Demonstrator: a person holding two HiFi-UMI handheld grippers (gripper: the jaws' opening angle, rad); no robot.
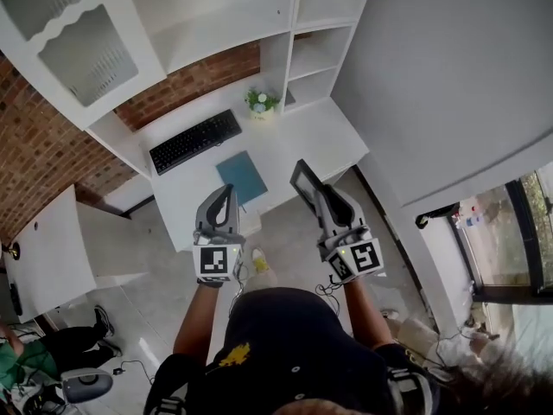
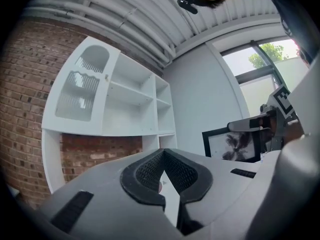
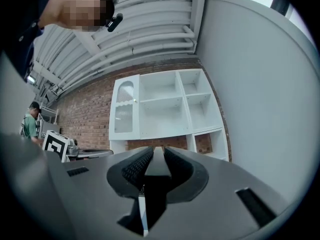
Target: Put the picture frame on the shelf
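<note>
No words or numbers are legible; only square black-and-white markers show, on the left claw (image 1: 226, 190) and right claw (image 1: 306, 178).

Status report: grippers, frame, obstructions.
Left gripper shut, empty. Right gripper shut on frame, short of shelf. Nothing seen in the way.

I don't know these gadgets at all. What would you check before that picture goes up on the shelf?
1. Frame held: ok. The right gripper has its jaws shut on the frame's edge.
2. Grip firm enough for the lift: cannot tell.
3. Left gripper free to help: ok. Its jaws are shut with nothing between them.
4. Room on the shelf: ok. The open compartments in view look bare.
5. Way there: probably ok. The keyboard and plant sit low on the desk, under the shelf.
</note>
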